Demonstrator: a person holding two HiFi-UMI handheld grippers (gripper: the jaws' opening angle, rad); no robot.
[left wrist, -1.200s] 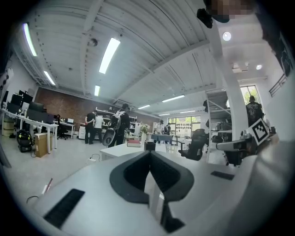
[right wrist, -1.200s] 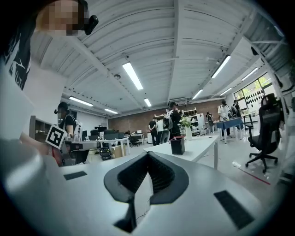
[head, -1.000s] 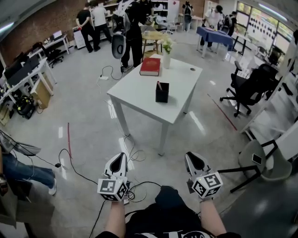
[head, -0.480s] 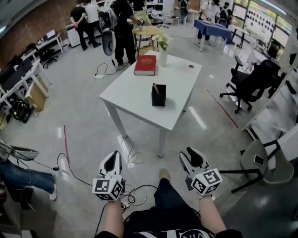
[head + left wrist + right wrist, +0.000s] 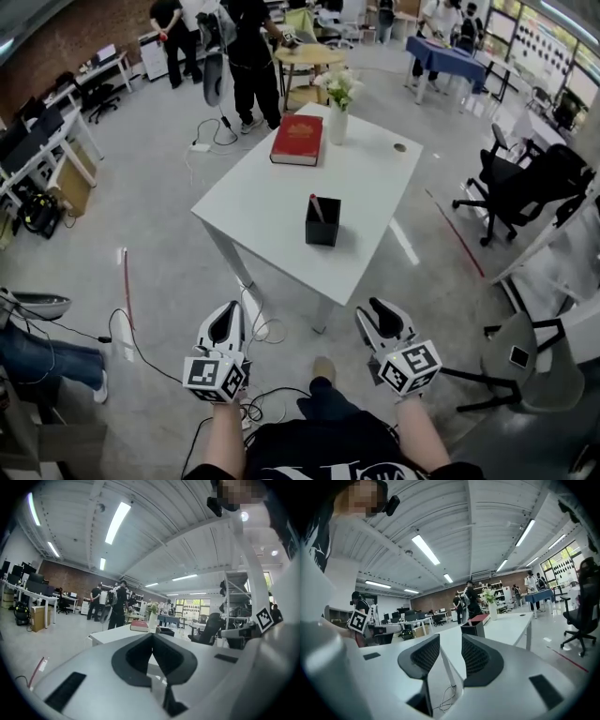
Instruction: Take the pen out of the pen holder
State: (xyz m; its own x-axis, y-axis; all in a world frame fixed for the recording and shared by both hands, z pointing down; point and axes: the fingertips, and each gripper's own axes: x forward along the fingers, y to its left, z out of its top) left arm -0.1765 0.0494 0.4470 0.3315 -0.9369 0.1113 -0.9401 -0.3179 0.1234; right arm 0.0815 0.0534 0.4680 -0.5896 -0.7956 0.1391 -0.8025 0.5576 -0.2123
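Left gripper (image 5: 228, 319) hangs over the floor, well apart from the white table (image 5: 272, 192), off its near edge on the left. Its fingers (image 5: 133, 656) are clenched tip to tip with nothing between them. Loose cables (image 5: 141, 349) lie on the floor off the table's near-left side. A person in dark clothes (image 5: 251, 52) stands beyond the table's far-left corner.

On the table: a red book (image 5: 297, 140) lies flat near the far edge, and a white vase with flowers (image 5: 337, 120) stands just right of the book. The black pen holder (image 5: 322, 223) stands upright toward the near edge, about mid-table. The pen (image 5: 316, 207) is inside the holder, leaning, with its top poking out. Neither gripper touches the holder or pen.

Right gripper (image 5: 377, 311) is also over the floor off the table's near edge on the right, well apart from the table. Its fingers (image 5: 423, 656) are spread with a clear gap and are closing, with nothing between them. In the right gripper view the pen holder shows ahead on the table, beyond the fingertips. A black office chair (image 5: 525, 183) stands right of the table.
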